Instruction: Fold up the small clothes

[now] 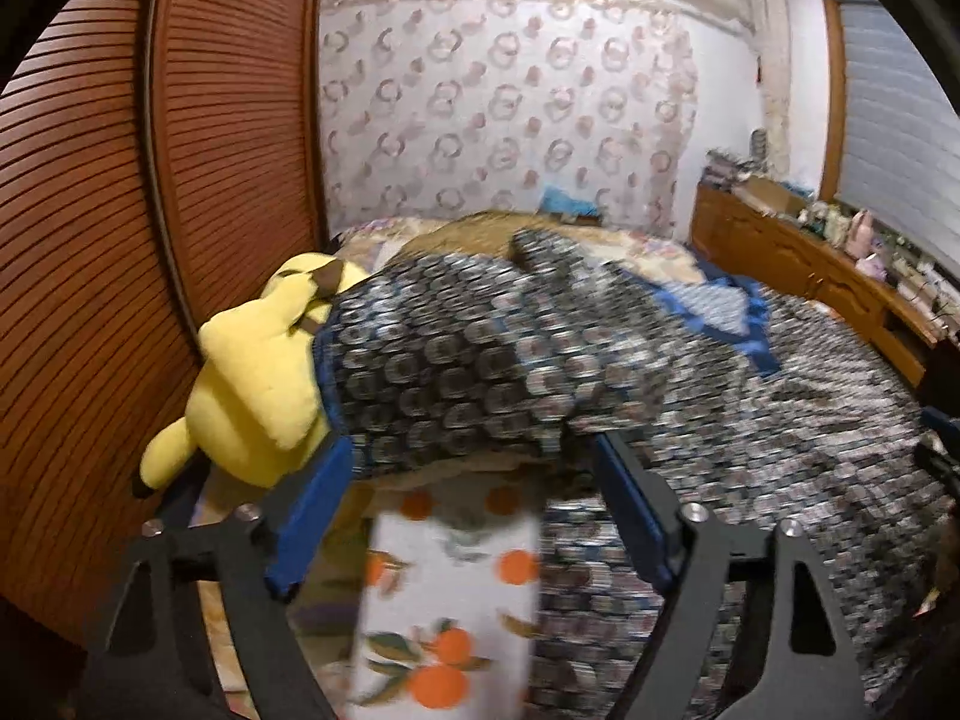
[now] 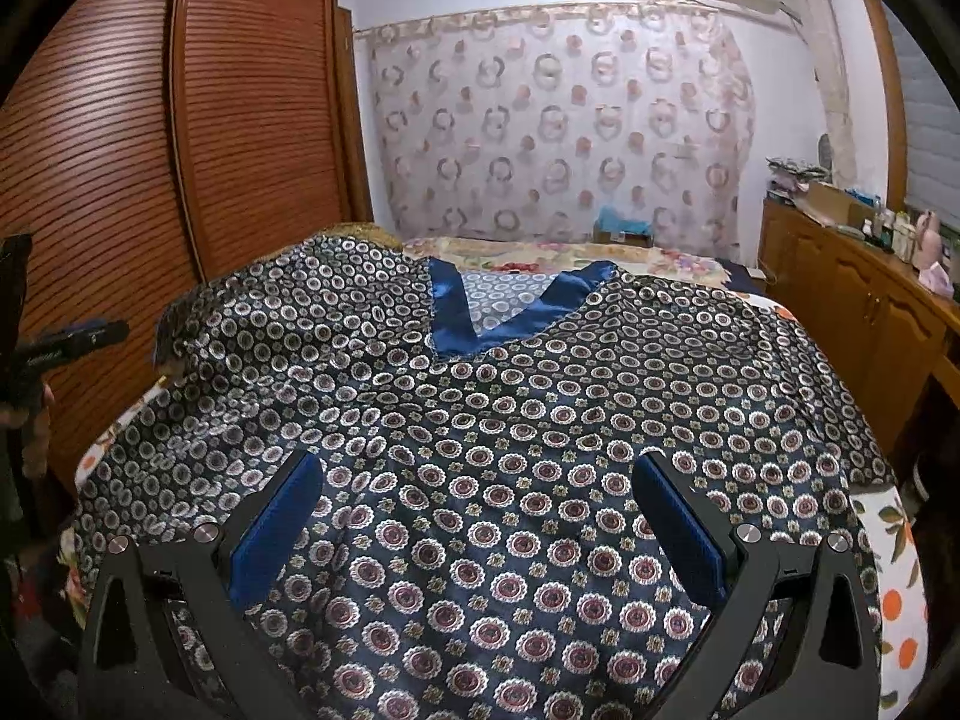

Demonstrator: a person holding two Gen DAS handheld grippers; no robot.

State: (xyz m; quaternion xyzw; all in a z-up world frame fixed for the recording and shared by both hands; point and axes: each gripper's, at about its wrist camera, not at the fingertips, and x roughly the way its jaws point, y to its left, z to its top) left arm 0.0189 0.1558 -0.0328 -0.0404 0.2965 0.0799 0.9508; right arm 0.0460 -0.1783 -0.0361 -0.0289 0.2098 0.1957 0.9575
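Note:
A dark blue top [image 2: 480,420] printed with small rings lies spread on the bed, its blue satin V-neck [image 2: 492,318] at the far side. My right gripper [image 2: 480,480] is open just above the top's near part, with only flat cloth between its blue pads [image 2: 276,522]. In the left wrist view the picture is blurred. The top's left sleeve [image 1: 468,372] bulges over the tips of my left gripper [image 1: 474,474]. Its jaws stand wide with the sleeve's hem at their tips, and the pads [image 1: 312,510] do not press on it. The left gripper [image 2: 66,342] also shows at the right wrist view's left edge.
A yellow plush toy [image 1: 258,384] lies at the sleeve's left, against the louvred wooden wardrobe [image 1: 150,210]. Under the top is a white sheet with oranges [image 1: 444,600]. A wooden cabinet [image 2: 852,312] with clutter runs along the right. A patterned curtain [image 2: 558,120] hangs behind the bed.

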